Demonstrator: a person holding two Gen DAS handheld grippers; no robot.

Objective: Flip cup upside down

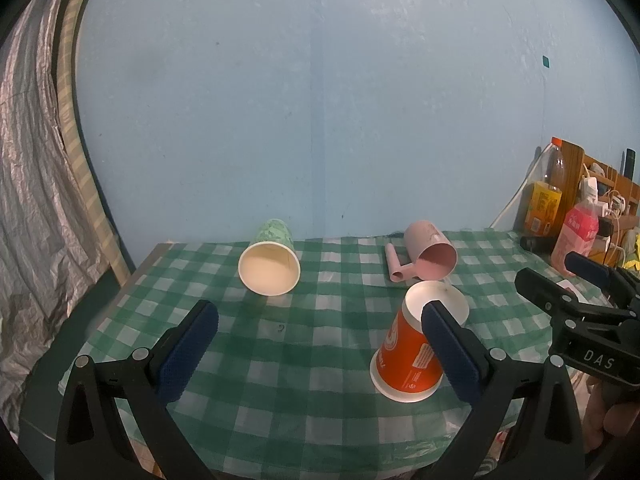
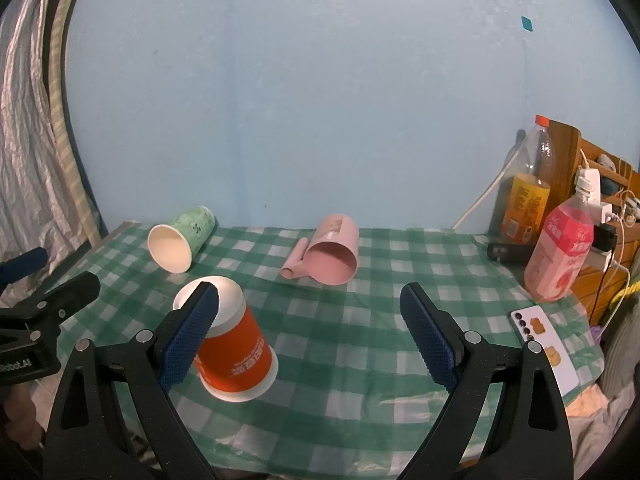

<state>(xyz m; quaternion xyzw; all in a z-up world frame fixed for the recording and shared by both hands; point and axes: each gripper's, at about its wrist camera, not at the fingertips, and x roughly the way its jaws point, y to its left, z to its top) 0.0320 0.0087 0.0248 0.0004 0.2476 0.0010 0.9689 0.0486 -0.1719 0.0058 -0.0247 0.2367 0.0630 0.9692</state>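
Since the orange paper cup (image 2: 234, 350) already stands mouth-down, base up, on the green-checked tablecloth (image 2: 360, 344), one flip looks done; the green paper cup (image 2: 180, 240) and pink mug (image 2: 332, 254) lie on their sides w/ mouths toward the cameras, prob. left to do; left gripper (image 1: 316, 350) and right gripper (image 2: 310, 334) both spread wide, holding nothing.

table (image 2: 120, 232), checked cloth (image 2: 340, 340), three cups (image 2: 236, 356)

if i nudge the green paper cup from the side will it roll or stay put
The green cup lies on its side on the tablecloth, so it would probably roll, curving because it tapers. It looks empty, so likely light. Thin paper walls may dent under a firm squeeze.
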